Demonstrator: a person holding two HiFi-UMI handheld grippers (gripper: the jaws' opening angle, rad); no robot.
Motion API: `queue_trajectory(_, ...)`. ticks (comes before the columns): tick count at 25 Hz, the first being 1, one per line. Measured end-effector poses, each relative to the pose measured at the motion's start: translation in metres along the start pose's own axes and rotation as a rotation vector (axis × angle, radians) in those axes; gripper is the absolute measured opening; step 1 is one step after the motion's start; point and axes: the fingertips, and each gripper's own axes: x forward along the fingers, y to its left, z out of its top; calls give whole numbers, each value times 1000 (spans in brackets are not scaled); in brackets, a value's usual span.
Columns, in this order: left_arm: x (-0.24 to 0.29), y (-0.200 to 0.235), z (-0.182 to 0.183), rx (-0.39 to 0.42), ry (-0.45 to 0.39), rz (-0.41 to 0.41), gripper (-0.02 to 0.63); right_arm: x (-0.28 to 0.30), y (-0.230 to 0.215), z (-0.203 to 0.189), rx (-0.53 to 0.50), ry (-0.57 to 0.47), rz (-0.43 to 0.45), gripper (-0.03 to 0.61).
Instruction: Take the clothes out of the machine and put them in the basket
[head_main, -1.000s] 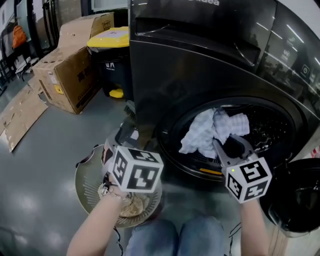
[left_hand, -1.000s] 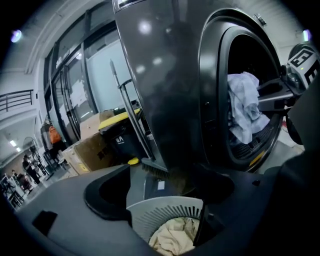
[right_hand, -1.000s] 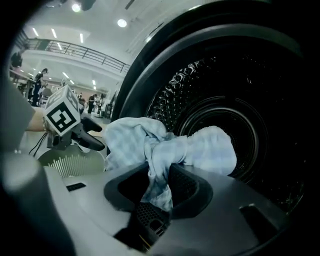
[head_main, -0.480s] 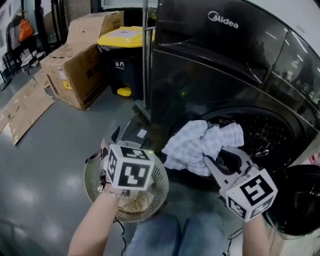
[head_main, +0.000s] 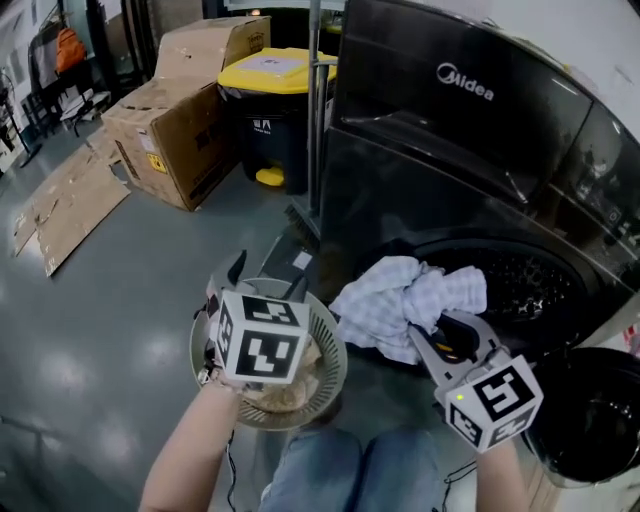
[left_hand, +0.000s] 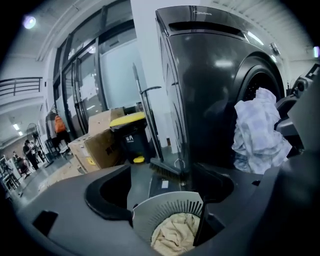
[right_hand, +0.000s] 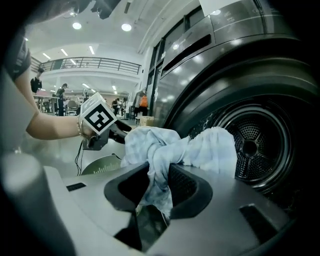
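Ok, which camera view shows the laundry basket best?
The left gripper view. The basket sits beyond the open left tool, showing its slotted wall and the beige cloth inside. In the head view the left tool covers most of it, leaving the rim. The right gripper view catches only a sliver of rim.

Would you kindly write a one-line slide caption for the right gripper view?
The right gripper clamps a pale checked cloth just outside the washing machine drum, the left gripper beyond.
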Motion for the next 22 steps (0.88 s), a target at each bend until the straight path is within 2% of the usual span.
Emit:
queue_trajectory(4,-14,-17,2,-15,104,-44,373,-19,-5,-3,99,78,24,114)
queue_trajectory(12,-61,-30,17,-11,245,-82,374,-59,-5,14,285,209,81,114)
queue_trajectory(16,-90,-29,23,2,317,-107,376,-80,0,39,329,268,83,114)
queue_trajectory(22,-141,-11,39,-17,365,-106,376,-105,19,89,355,299,123,114)
